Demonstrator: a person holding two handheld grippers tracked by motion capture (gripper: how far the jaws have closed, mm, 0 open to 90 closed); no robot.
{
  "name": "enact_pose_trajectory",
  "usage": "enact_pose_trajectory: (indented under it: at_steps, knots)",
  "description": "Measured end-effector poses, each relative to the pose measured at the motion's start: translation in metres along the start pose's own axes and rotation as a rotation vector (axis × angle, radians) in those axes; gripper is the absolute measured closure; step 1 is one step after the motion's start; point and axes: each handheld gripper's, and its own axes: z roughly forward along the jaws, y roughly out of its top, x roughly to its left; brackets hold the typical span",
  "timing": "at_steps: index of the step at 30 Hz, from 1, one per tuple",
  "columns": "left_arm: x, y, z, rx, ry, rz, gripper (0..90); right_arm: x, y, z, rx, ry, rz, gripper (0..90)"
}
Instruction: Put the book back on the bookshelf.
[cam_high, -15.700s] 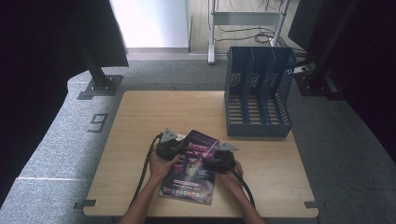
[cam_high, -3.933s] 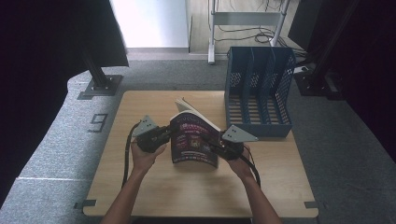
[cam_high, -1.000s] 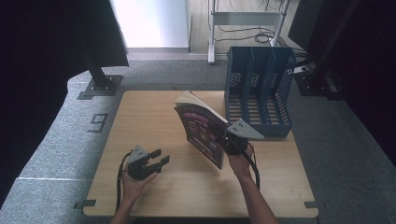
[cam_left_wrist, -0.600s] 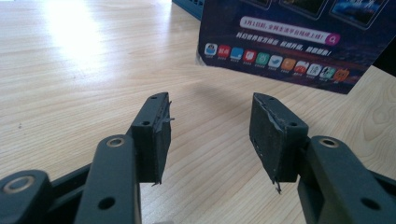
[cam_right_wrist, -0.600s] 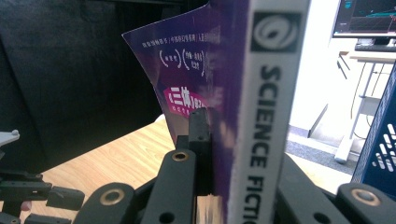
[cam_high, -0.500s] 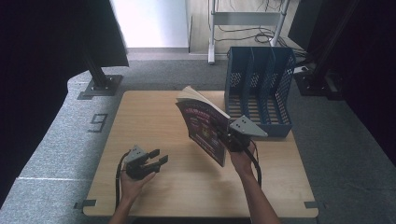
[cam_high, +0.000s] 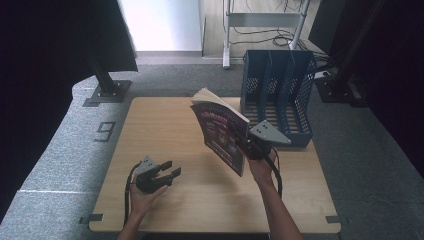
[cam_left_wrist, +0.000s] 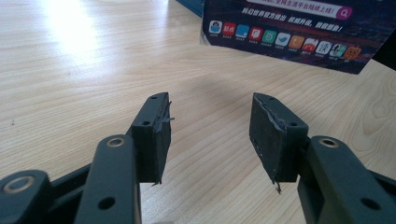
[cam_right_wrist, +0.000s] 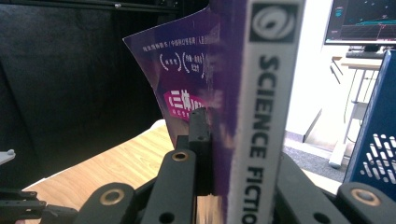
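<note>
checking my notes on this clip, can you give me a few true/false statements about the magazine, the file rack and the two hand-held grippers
1. The right hand-held gripper is clamped on the magazine. True.
2. The magazine lies flat on the table. False: it is held up off the table, near upright.
3. The left hand-held gripper has its jaws apart with nothing between them. True.
4. The magazine already stands in the blue file rack. False: it is in front of the rack, outside it.
5. The spine reads SCIENCE FICTION. True as far as visible; the last letters are hidden.
</note>
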Motion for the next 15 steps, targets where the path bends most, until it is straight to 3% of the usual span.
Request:
enact_pose_trajectory:
  at_steps: [15]
  knots:
    - [0.0014, -0.0008, -0.001, -0.006, 0.0, -0.009, 48.2, -0.0073, 0.01, -0.0031, -0.021, -0.016, 0.005, 81.6]
